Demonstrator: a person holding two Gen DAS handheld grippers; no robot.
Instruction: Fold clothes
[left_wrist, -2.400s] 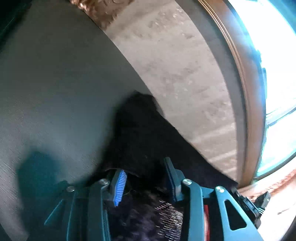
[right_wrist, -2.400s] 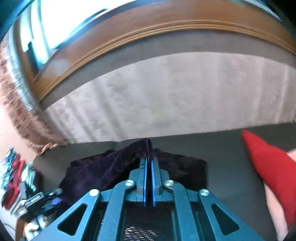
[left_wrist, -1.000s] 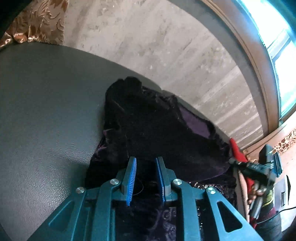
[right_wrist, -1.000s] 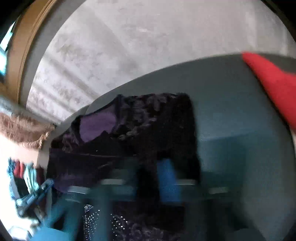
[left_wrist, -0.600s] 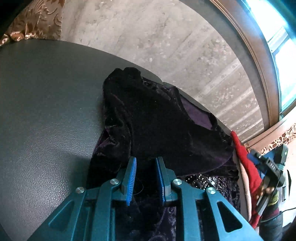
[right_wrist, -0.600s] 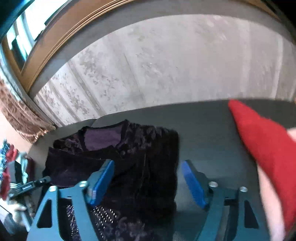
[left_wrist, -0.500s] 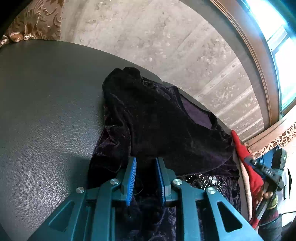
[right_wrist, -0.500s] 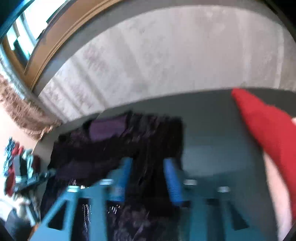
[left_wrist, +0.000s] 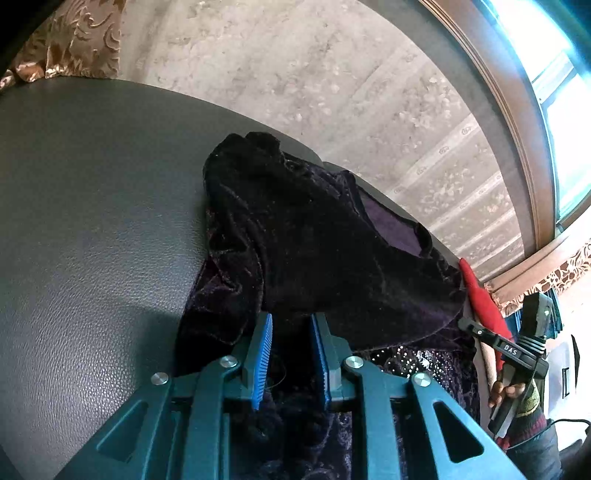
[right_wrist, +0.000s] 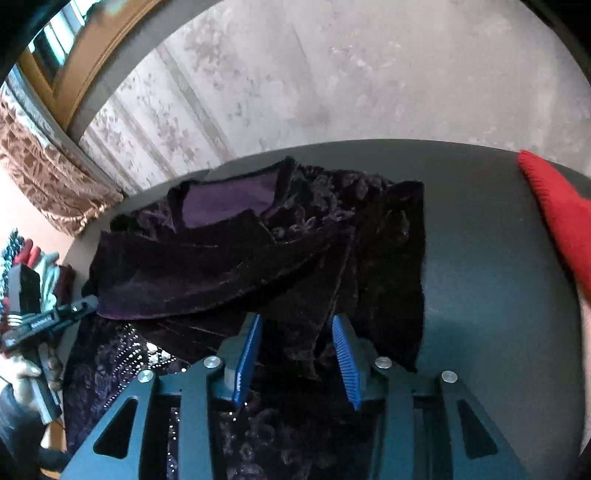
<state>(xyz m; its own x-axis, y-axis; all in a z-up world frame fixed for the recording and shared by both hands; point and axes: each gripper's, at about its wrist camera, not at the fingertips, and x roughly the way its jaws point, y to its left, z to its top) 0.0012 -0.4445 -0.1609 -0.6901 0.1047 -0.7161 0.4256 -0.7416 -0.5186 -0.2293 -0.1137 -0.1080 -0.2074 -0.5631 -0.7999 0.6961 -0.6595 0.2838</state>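
1. opening my right gripper (right_wrist: 295, 354): its jaws are spreading now, with dark velvet lying between and under the blue pads (right_wrist: 246, 356). the pads stand apart from the cloth and do not press on it. a moment ago these jaws were clamped together on a raised fold, so i judge the fold released.

2. checking my left gripper (left_wrist: 291, 354): its pads sit a narrow gap apart, unchanged over the last second, and dark cloth fills the gap. whether the pads pinch that cloth i cannot tell.

3. locating the task's thing: the purple velvet garment (right_wrist: 258, 266) lies on the dark leather-look surface (left_wrist: 92, 221), directly ahead of both grippers. its sequinned lower part (right_wrist: 125, 362) runs under my jaws toward me.

4. reading the change: the upper half now lies doubled back over the body, its free edge just ahead of my right pads. the lighter lining at the neckline (right_wrist: 229, 203) faces up near the far edge.

5. assessing progress: one fold appears laid. the layers look rumpled on the left side, so smoothing or a second fold is probably needed.

6. noting surroundings: a red cloth (right_wrist: 557, 218) lies apart at the right; the patterned wall (right_wrist: 332, 81) stands beyond.
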